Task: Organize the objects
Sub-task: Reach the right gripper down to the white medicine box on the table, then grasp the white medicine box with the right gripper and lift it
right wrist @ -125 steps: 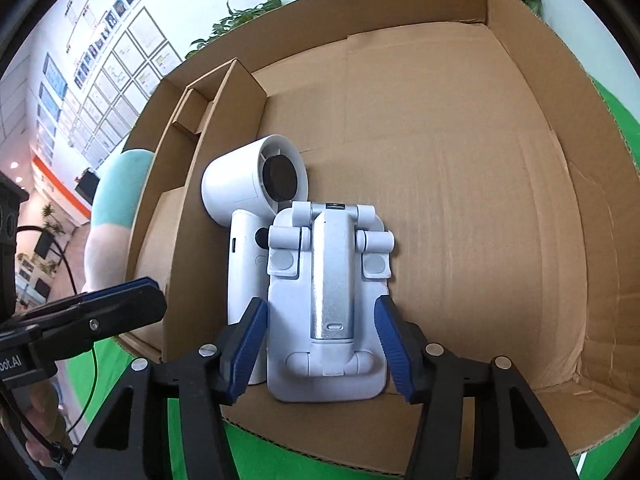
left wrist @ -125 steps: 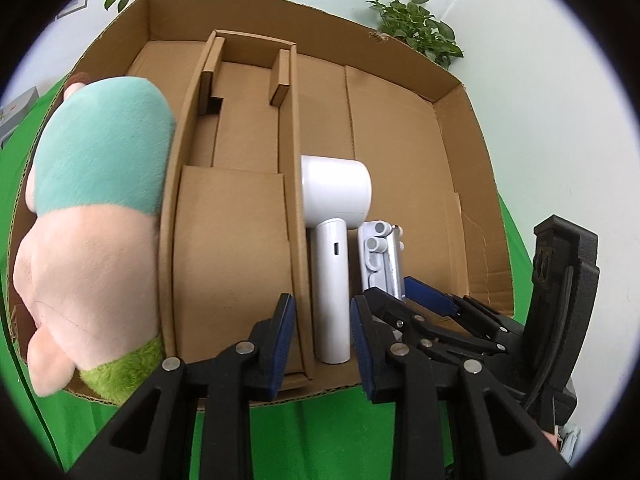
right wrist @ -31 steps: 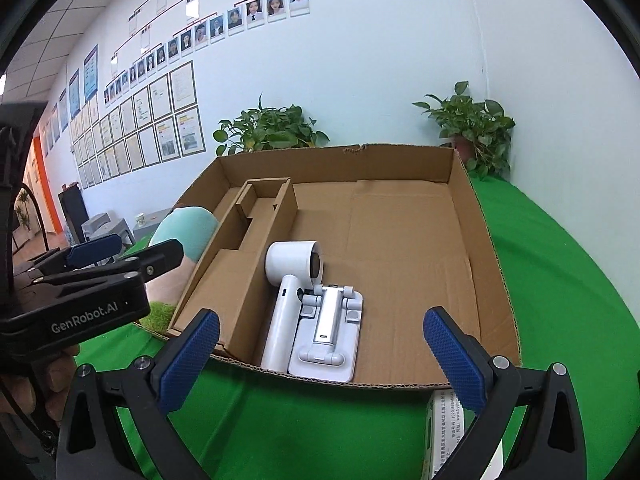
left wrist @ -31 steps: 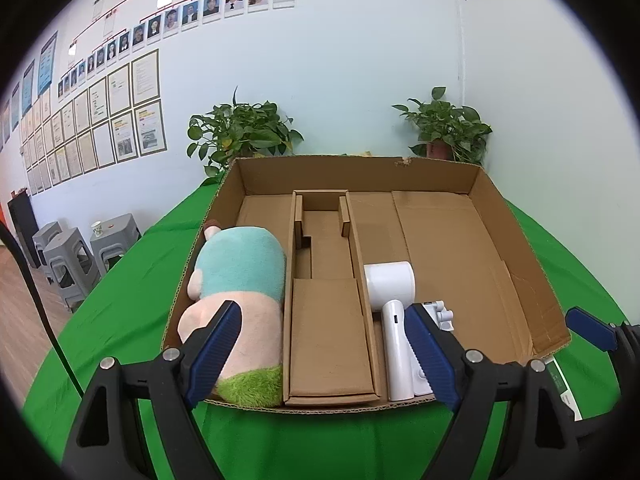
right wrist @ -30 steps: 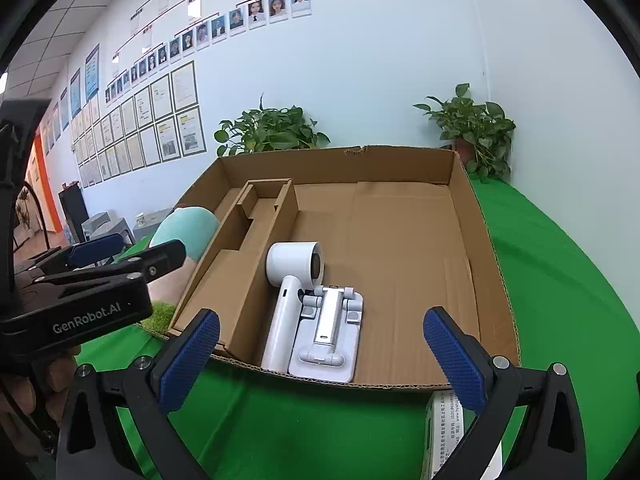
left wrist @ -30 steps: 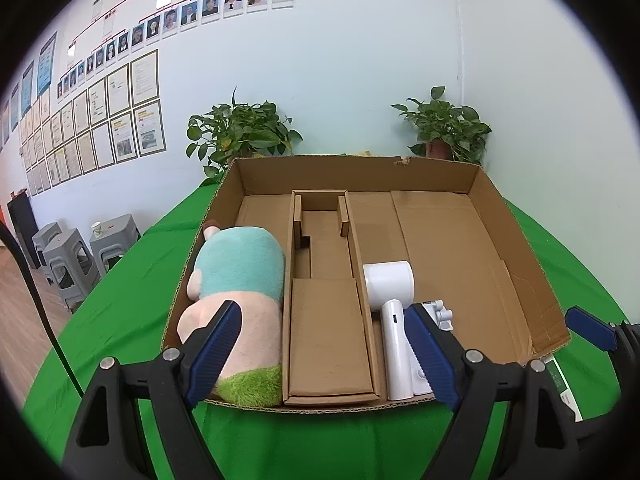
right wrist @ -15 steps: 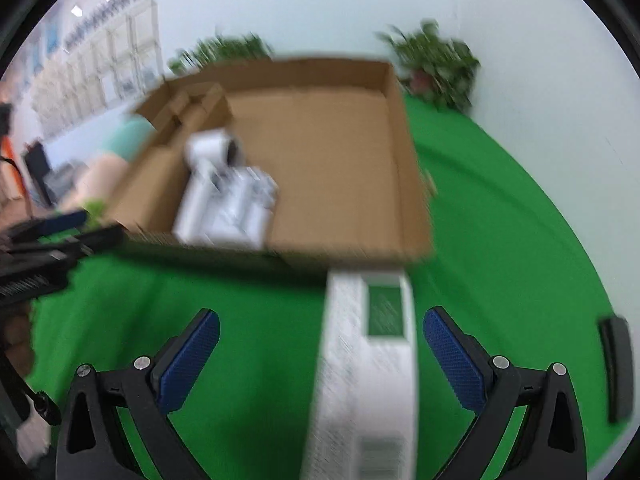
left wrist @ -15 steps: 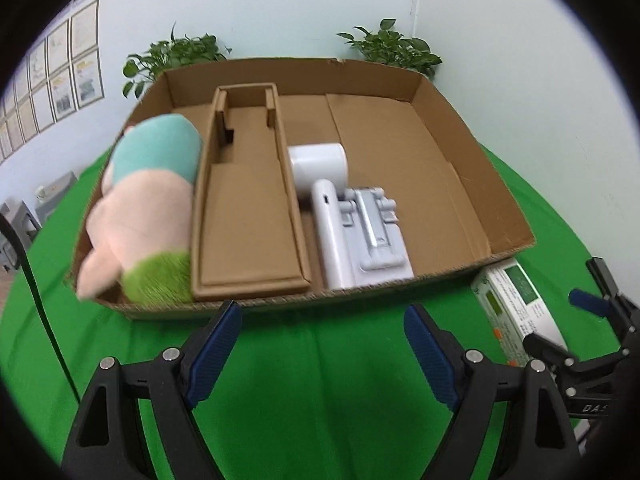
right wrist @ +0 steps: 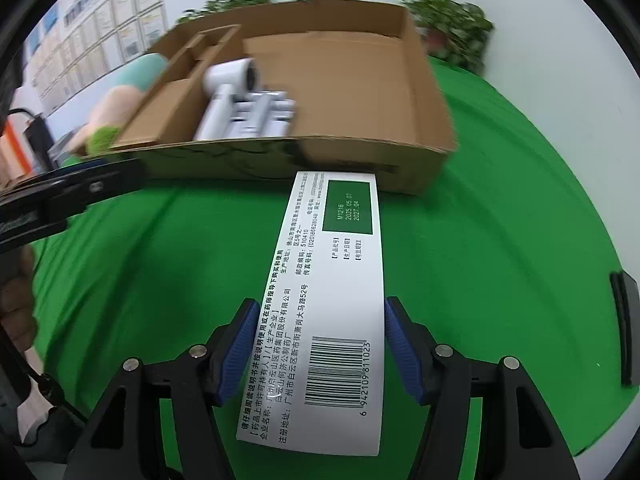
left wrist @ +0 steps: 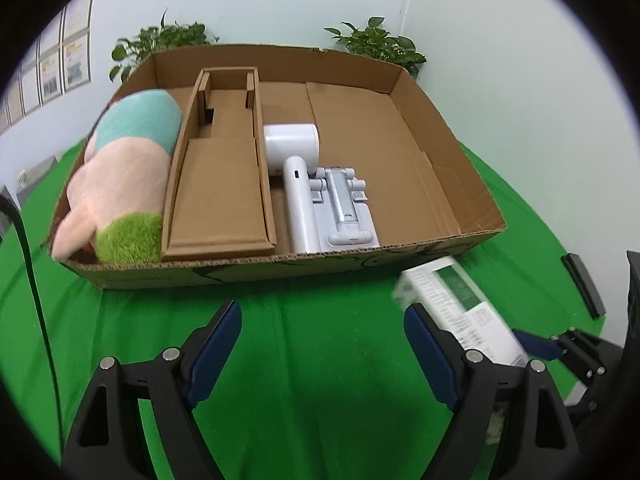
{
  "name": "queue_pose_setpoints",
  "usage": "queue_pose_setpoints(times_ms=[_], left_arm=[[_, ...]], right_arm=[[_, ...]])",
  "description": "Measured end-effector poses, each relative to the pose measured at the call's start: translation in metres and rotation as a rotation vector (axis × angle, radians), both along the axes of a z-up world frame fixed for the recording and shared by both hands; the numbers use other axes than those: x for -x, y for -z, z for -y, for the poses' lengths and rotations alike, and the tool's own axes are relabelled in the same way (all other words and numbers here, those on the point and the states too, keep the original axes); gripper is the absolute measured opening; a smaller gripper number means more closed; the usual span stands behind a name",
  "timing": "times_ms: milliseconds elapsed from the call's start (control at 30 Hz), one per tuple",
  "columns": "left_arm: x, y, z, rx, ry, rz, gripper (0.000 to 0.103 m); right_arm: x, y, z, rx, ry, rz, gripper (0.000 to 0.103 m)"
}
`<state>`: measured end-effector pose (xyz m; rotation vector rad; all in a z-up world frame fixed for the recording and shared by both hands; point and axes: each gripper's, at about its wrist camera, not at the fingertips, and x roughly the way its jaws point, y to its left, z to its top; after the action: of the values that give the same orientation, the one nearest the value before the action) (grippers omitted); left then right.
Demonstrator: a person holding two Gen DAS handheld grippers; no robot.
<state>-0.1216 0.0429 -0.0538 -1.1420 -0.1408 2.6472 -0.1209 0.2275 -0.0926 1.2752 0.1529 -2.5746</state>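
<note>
The white medicine box (right wrist: pixel 320 312) lies lengthwise on the green bench (right wrist: pixel 500 280), its far end just beside the front wall of the cardboard box (right wrist: pixel 424 92). The right claw (right wrist: pixel 318 354) straddles the near half of it, its 2 blue pads (right wrist: pixel 240 348) spread on either side; the left pad sits at the carton's edge, the right pad stands slightly apart, so the claw is released. The left claw (left wrist: pixel 322 354) hovers over bare green cloth in front of the cardboard box, spread wide and holding nothing. Inside the cardboard box lie a plush toy (left wrist: pixel 120 184), a cardboard insert (left wrist: pixel 220 184), a white hair dryer (left wrist: pixel 298 176) and a phone stand (left wrist: pixel 344 208) touching it.
</note>
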Motion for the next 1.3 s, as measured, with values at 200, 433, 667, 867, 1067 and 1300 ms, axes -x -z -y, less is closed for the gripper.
queue_pose_setpoints(times_ms=[200,433,667,867,1067,1300], left_arm=[[0.002,0.007,0.005,-0.115,0.056,0.090,0.083],[0.008,0.027,-0.007,-0.326,0.133,0.219,0.083],[0.008,0.047,-0.027,-0.416,0.194,0.301,0.082],[0.006,0.053,-0.031,-0.502,0.190,0.341,0.082],[0.006,0.061,-0.036,-0.496,0.190,0.375,0.077],[-0.001,0.067,-0.040,-0.491,0.196,0.382,0.074]], right_arm=[[-0.019,-0.021,0.027,0.049,-0.112,-0.114,0.103],[-0.029,-0.027,0.016,0.043,-0.124,-0.113,0.103],[-0.037,-0.005,0.017,0.038,-0.115,-0.032,0.102],[-0.033,0.002,0.020,0.035,-0.114,-0.016,0.097],[-0.032,0.008,0.020,0.028,-0.123,0.000,0.091],[-0.038,0.011,0.022,0.032,-0.153,-0.002,0.067]])
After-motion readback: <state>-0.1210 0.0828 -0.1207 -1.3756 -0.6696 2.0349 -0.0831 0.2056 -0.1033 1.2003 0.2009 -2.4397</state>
